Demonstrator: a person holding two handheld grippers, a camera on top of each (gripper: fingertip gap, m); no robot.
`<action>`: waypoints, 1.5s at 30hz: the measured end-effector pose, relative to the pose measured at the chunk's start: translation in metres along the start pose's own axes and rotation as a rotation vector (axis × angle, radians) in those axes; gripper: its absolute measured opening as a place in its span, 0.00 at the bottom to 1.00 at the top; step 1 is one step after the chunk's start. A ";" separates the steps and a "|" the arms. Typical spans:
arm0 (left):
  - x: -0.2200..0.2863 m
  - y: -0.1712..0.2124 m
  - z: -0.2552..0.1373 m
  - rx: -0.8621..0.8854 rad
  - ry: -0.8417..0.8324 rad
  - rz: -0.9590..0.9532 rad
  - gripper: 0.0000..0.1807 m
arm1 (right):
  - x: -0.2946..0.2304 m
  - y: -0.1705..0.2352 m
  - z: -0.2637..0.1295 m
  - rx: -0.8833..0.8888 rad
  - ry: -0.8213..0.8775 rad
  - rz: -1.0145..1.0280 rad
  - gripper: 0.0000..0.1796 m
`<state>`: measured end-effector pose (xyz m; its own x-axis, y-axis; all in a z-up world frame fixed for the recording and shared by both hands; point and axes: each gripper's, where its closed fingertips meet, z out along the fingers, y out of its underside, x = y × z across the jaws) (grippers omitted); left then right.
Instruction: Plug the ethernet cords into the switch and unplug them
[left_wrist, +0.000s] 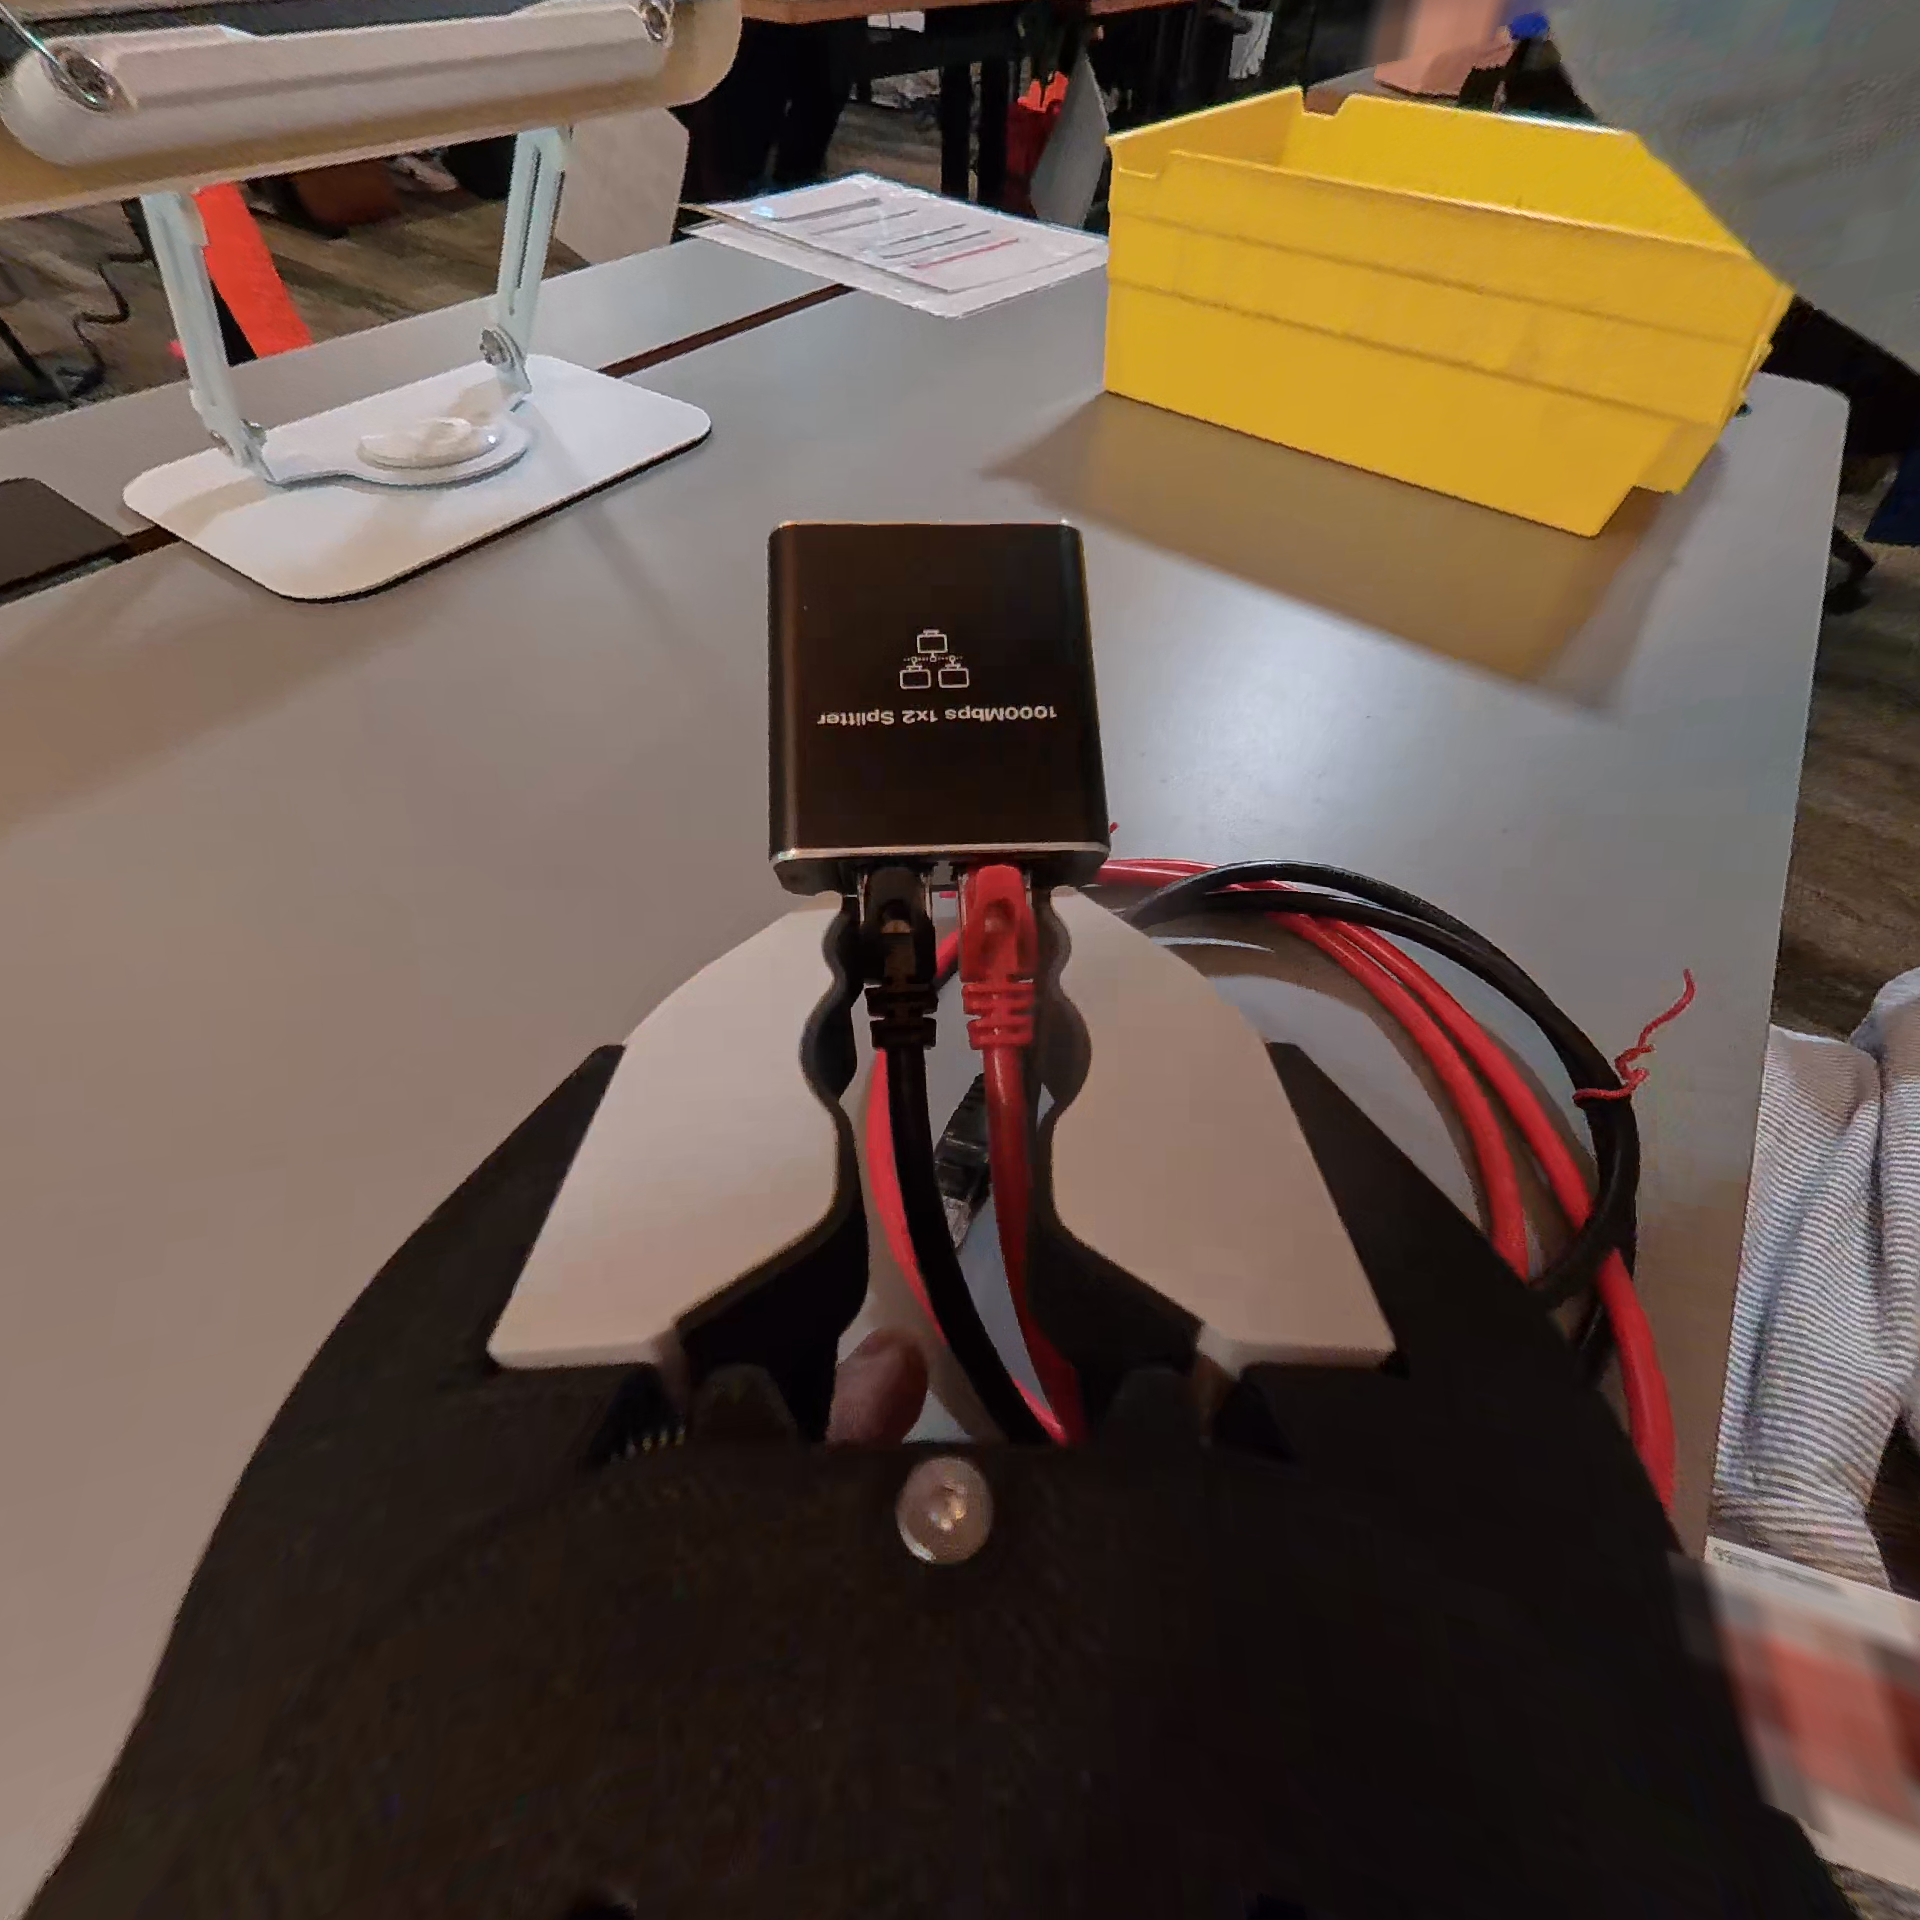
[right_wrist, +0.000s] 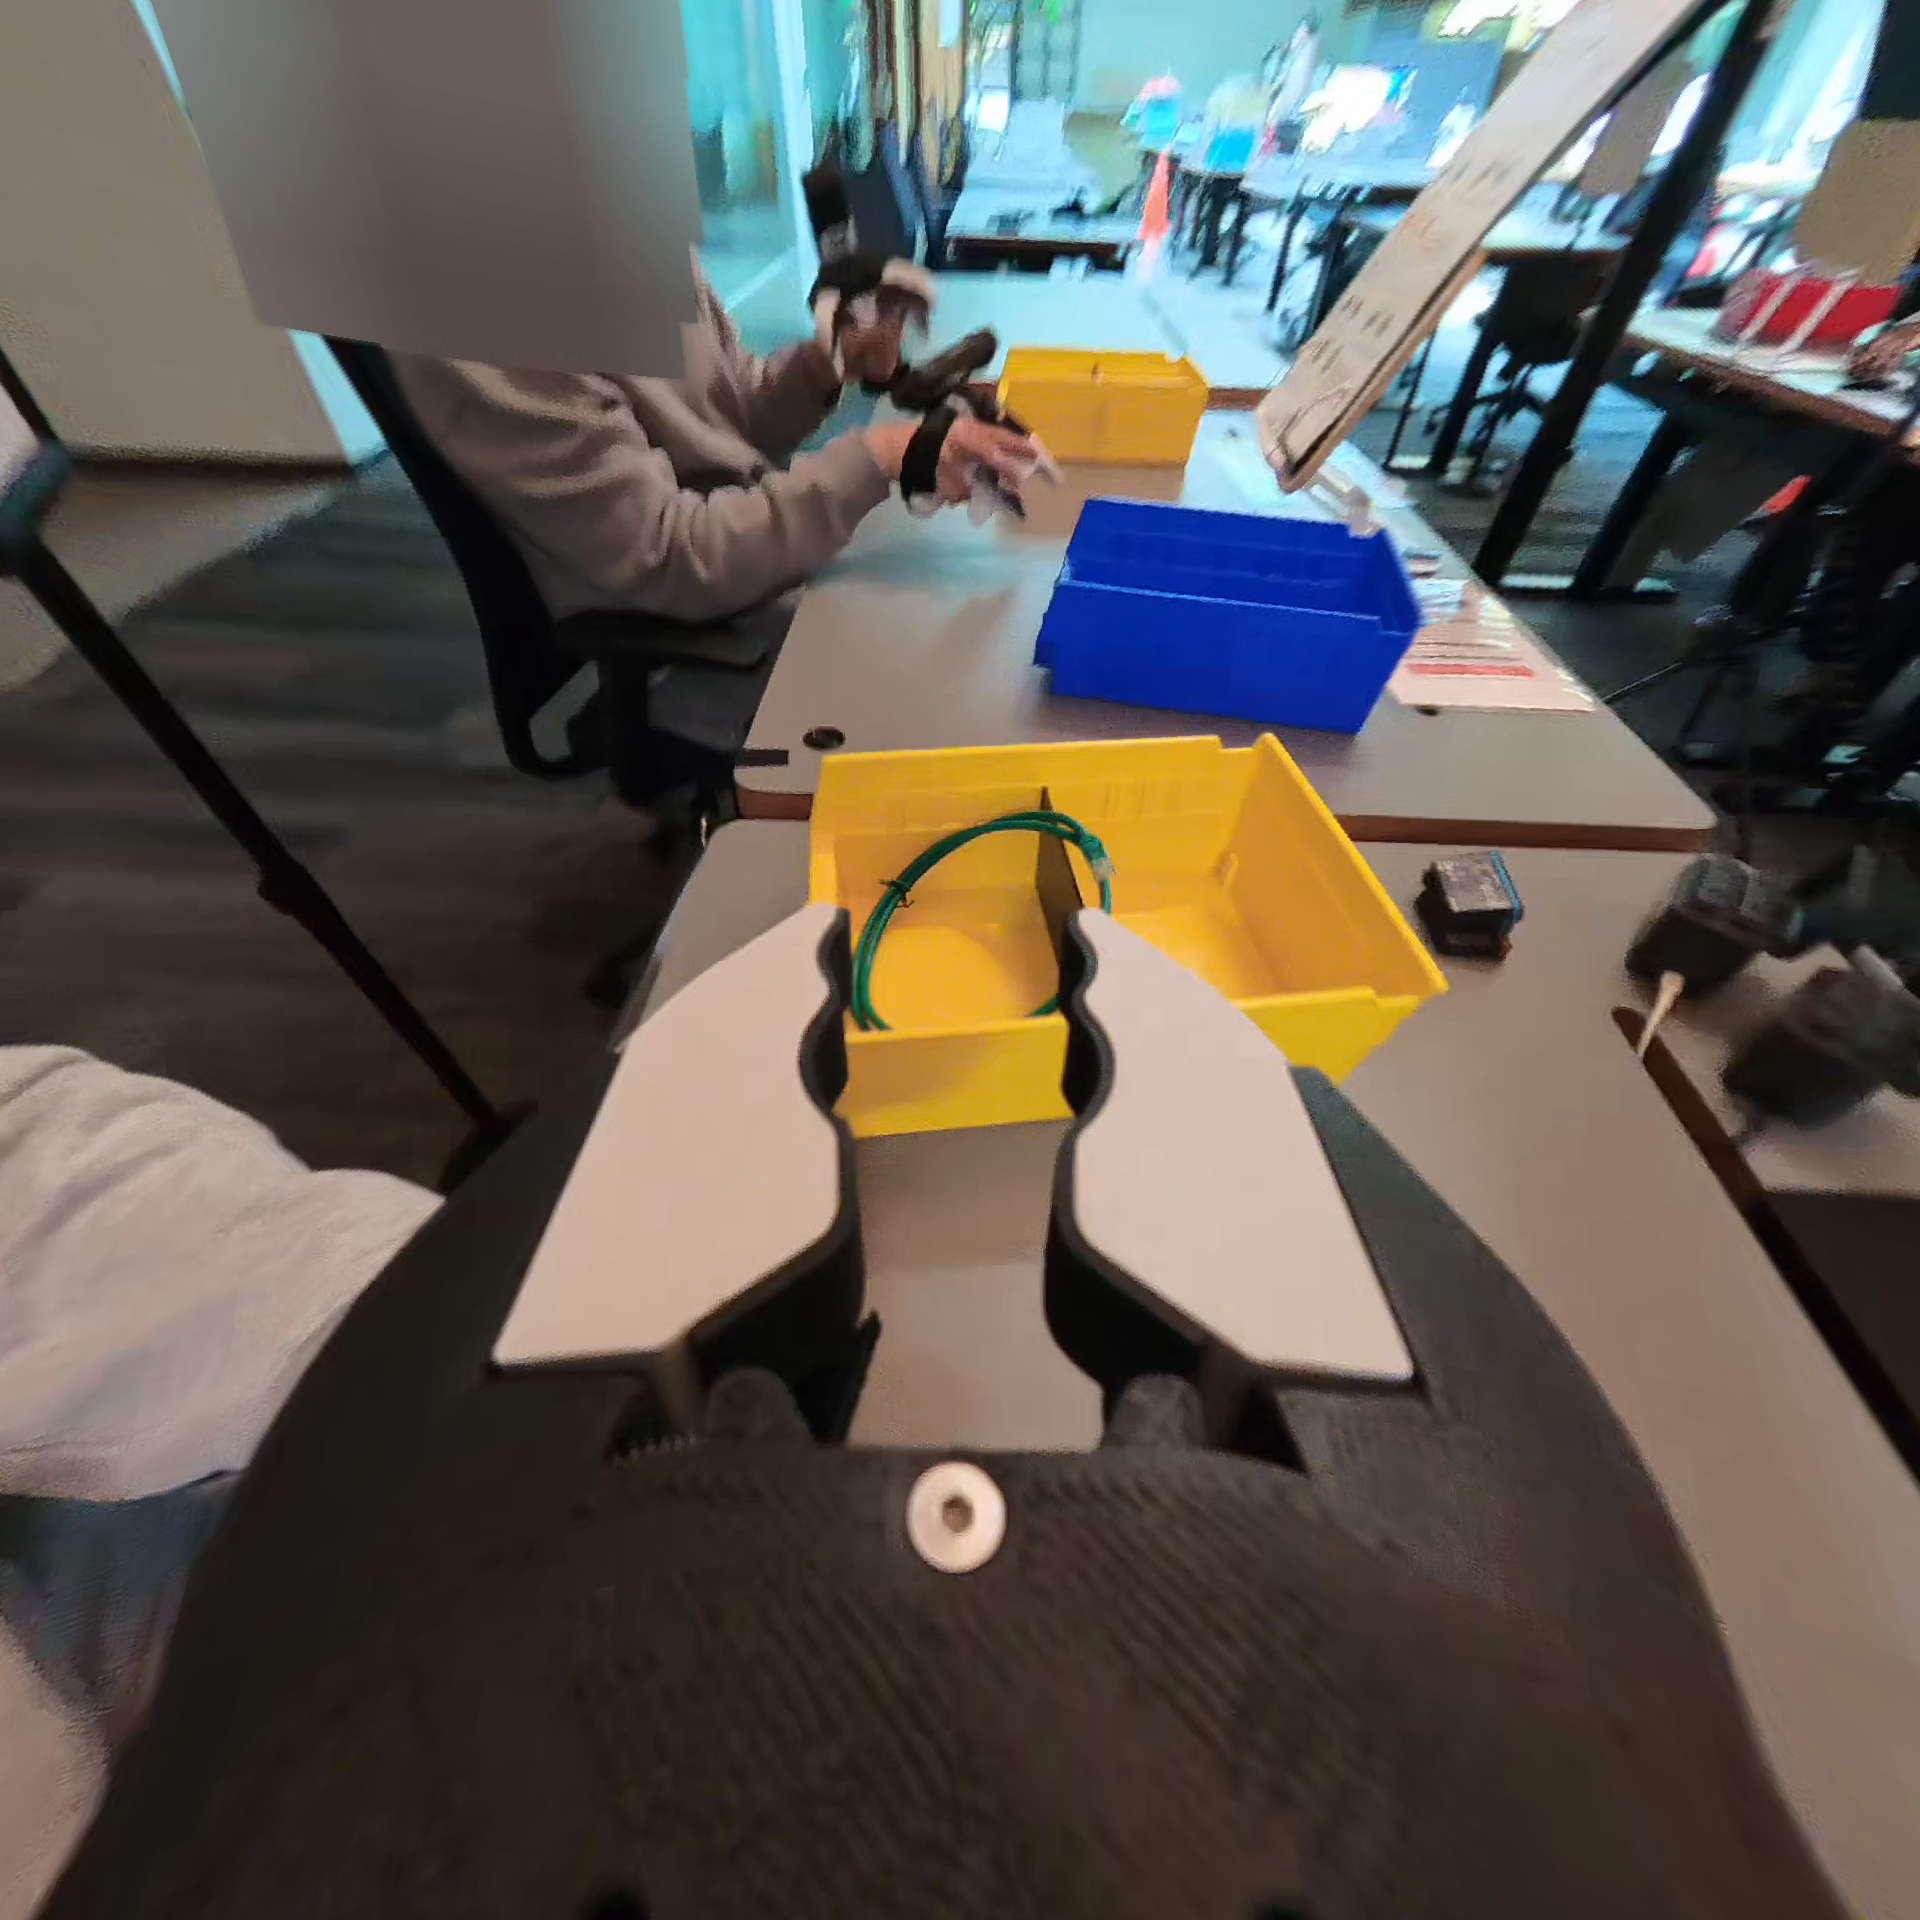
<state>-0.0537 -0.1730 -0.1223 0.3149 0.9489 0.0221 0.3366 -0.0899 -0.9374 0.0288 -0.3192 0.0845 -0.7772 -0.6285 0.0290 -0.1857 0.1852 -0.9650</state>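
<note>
The black switch (left_wrist: 930, 686) lies on the grey table (left_wrist: 416, 831) in the left wrist view. A black ethernet plug (left_wrist: 894, 956) and a red ethernet plug (left_wrist: 997, 966) sit side by side in its near ports. My left gripper (left_wrist: 948, 935) is open, with one finger on each side of the two plugs, close to them. The red and black cords (left_wrist: 1455, 1039) loop off to the right. A loose black plug (left_wrist: 961, 1153) lies under the gripper. My right gripper (right_wrist: 951, 966) is open and empty, just before a yellow bin (right_wrist: 1340, 935) that holds a coiled green cord (right_wrist: 873, 935).
A yellow bin (left_wrist: 1403, 343), a white laptop stand (left_wrist: 416, 457) and a paper sheet (left_wrist: 904, 239) stand behind the switch. The table's edge (left_wrist: 1808, 727) is near on the right. A blue bin (right_wrist: 1226, 634), a small black device (right_wrist: 1470, 899) and a seated person (right_wrist: 623, 488) lie beyond.
</note>
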 end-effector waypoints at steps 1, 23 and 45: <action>0.001 0.000 0.000 0.001 0.007 -0.001 0.18 | 0.004 -0.002 0.021 -0.049 -0.014 -0.025 0.21; 0.008 -0.005 -0.003 0.045 0.039 0.083 0.18 | 0.074 0.132 0.254 -0.971 -0.111 -0.180 0.11; 0.010 0.000 0.002 0.000 0.007 0.137 0.18 | 0.117 -0.069 -0.119 0.119 0.272 0.252 0.07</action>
<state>-0.0525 -0.1631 -0.1226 0.3642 0.9255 -0.1041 0.2895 -0.2187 -0.9319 -0.1212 -0.3158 0.1861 -0.9235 -0.3486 -0.1604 0.0902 0.2091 -0.9737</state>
